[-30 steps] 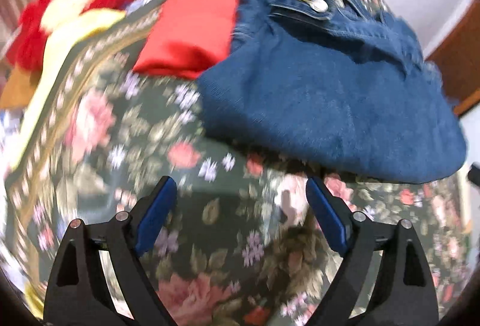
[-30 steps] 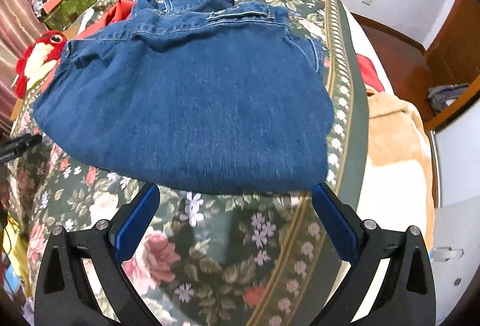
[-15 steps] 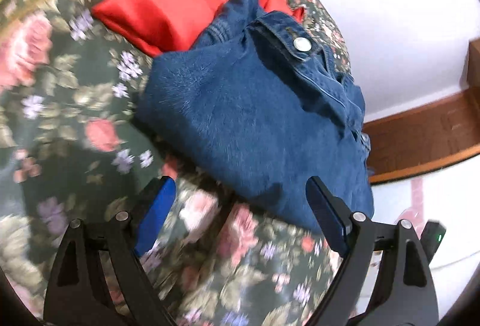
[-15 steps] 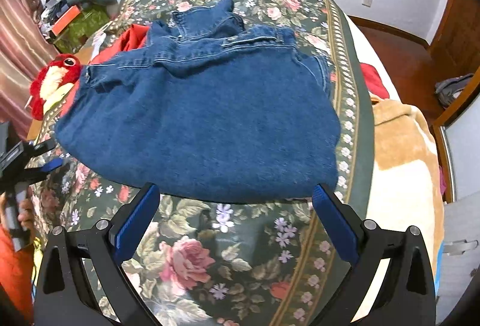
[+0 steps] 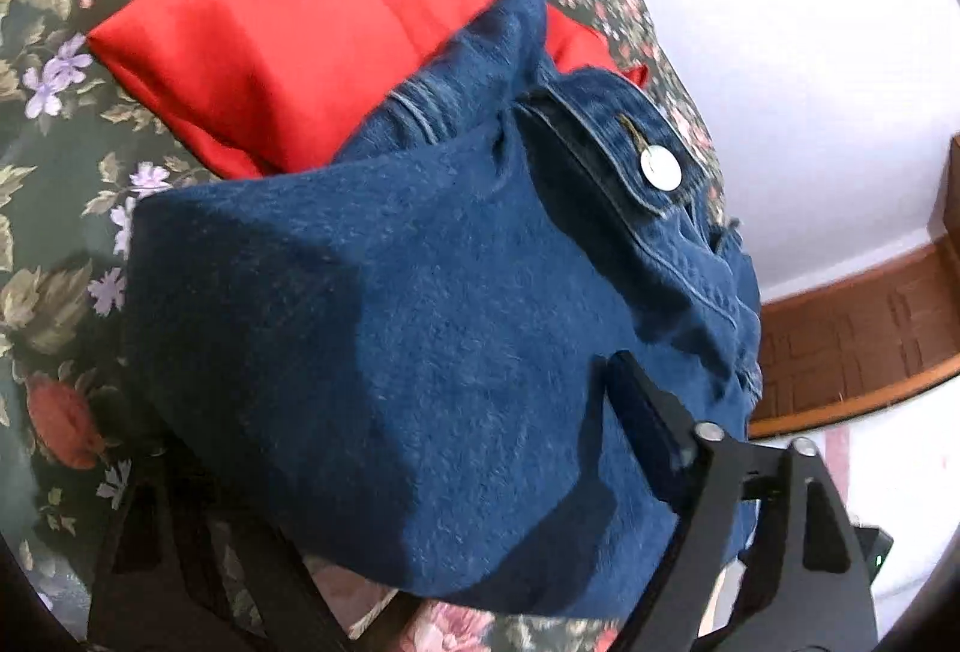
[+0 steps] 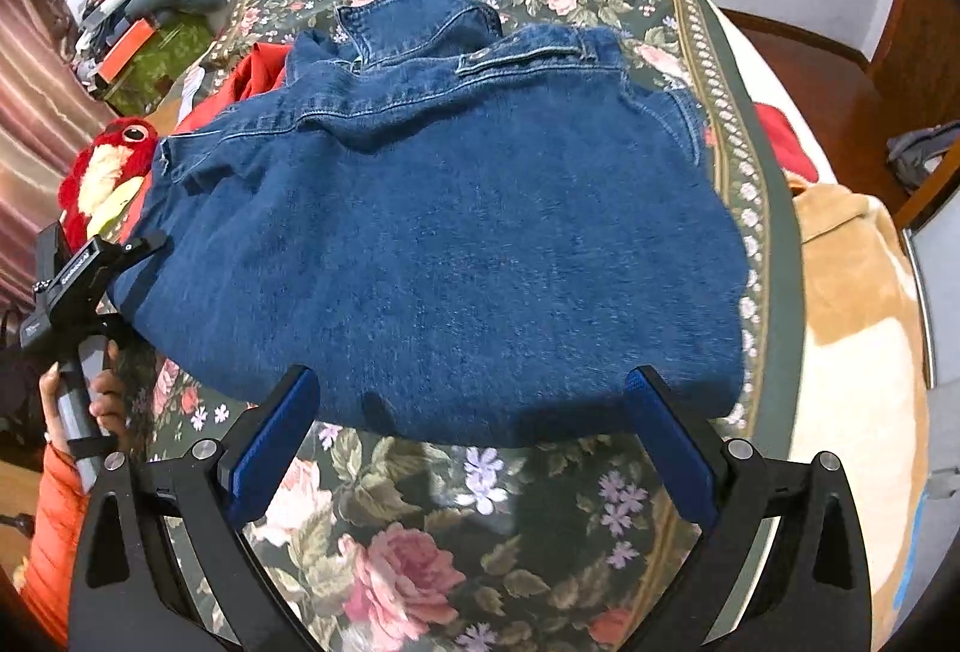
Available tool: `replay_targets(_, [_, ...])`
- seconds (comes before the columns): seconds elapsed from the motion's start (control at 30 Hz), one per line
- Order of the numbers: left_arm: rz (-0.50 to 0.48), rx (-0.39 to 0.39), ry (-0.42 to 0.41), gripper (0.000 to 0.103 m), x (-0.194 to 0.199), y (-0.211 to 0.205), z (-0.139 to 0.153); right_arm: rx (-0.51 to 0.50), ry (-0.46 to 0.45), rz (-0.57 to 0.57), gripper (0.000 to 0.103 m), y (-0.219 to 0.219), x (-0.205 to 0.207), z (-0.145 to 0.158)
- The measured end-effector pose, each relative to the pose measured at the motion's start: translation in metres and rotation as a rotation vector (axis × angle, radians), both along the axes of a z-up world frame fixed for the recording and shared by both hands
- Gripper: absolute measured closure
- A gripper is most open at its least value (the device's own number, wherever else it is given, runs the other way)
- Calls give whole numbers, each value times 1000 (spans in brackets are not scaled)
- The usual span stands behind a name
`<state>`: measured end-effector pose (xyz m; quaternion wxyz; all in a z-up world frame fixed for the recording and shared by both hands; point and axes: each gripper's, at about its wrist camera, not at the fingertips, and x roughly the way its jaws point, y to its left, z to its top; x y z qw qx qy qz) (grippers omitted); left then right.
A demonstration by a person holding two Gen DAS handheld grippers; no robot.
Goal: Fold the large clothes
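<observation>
A blue denim jacket (image 6: 456, 226) lies folded on the floral bedspread (image 6: 420, 544), collar at the far end. In the left wrist view the jacket (image 5: 420, 328) fills the frame, its left edge lying between my spread fingers. My left gripper (image 5: 384, 436) is open, one finger under the denim edge and the other finger (image 5: 648, 424) on top. It also shows in the right wrist view (image 6: 90, 262) at the jacket's left edge. My right gripper (image 6: 474, 442) is open and empty just short of the jacket's near hem.
A red folded garment (image 5: 288, 45) lies partly under the jacket's far left side. A red plush toy (image 6: 108, 166) sits at the left. A tan blanket (image 6: 852, 304) hangs off the bed's right side. Clutter (image 6: 138, 33) is piled at the back left.
My left gripper has moved in to the jacket's left edge, so the denim now lies between its fingers. My right gripper has come slightly closer to the near hem.
</observation>
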<state>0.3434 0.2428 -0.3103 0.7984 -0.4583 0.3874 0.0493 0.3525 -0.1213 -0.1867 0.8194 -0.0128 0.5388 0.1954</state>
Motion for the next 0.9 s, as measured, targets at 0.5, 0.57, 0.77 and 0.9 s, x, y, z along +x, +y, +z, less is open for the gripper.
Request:
replay_targets(0.5, [-46,136,-316,81,-29,-9,124,-41,-81,82,2,47,-6,34])
replay_targets(0.57, [-60,188,-369,81,-37,-16,151,-42,-101,104,2,58,-6,40])
replay_targets(0.77, [-65,292,-485,82,-64,-25,206,-22,-118,189,2,103,-7,42])
replay_targets(0.9, [-66,359,-467,82,-67,-30,212,-31,-53,251,2,136,-2,14])
